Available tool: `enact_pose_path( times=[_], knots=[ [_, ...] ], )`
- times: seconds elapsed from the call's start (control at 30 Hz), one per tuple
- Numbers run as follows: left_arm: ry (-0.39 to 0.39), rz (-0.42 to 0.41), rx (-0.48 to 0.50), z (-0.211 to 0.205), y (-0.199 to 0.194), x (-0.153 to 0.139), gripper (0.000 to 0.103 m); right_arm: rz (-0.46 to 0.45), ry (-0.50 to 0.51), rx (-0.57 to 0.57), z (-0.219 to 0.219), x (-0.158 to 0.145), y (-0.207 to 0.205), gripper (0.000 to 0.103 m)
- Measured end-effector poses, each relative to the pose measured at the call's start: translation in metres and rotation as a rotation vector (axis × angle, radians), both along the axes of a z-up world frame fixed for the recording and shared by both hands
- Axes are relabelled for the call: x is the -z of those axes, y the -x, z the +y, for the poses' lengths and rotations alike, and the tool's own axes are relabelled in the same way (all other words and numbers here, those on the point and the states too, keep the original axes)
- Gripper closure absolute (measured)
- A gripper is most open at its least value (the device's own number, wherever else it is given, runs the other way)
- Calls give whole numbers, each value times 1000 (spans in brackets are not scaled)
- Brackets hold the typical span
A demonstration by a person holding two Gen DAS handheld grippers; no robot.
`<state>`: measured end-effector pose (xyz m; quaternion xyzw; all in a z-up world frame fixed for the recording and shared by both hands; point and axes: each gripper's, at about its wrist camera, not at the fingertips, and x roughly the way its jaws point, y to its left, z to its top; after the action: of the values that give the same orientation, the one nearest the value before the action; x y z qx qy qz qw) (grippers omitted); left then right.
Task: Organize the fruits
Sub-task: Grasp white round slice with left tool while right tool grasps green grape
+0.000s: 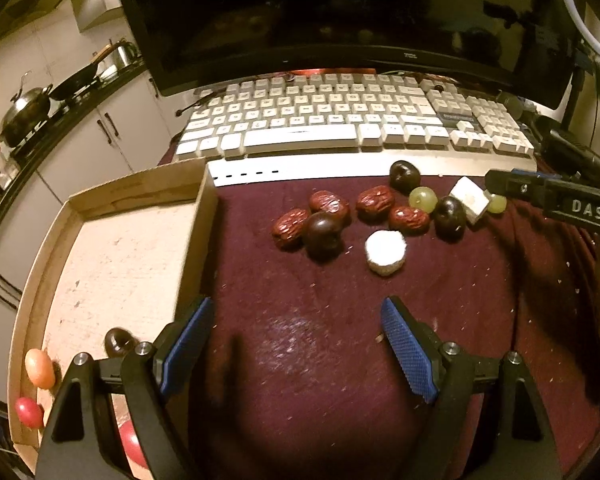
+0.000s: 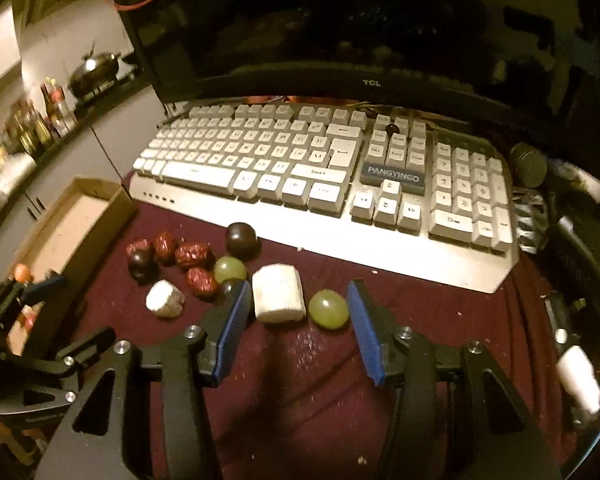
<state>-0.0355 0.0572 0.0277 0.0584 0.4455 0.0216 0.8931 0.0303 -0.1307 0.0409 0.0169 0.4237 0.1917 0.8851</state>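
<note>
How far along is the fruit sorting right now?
Early. Done: the cardboard tray holds a dark plum and a few small tomatoes. In hand: nothing; the right gripper brackets a green grape and a white block, jaws open. The left gripper is open, empty. Left: the dates, plums and grapes on the cloth.

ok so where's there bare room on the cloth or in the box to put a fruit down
Bare cloth lies between the left gripper and the fruit cluster. Most of the cardboard box floor is free, with fruit only at its near end. It is crowded in front of the keyboard, around the red dates and grapes.
</note>
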Motion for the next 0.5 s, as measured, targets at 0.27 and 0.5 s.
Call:
enact_pose_path(
  times=[0.27, 0.5],
  knots=[
    [23, 8, 47, -20, -23, 5, 17, 40, -57, 30, -38, 11, -8, 55],
    [50, 33, 70, -23, -35, 16, 31, 39, -20, -58, -30, 9, -5, 55]
  ],
)
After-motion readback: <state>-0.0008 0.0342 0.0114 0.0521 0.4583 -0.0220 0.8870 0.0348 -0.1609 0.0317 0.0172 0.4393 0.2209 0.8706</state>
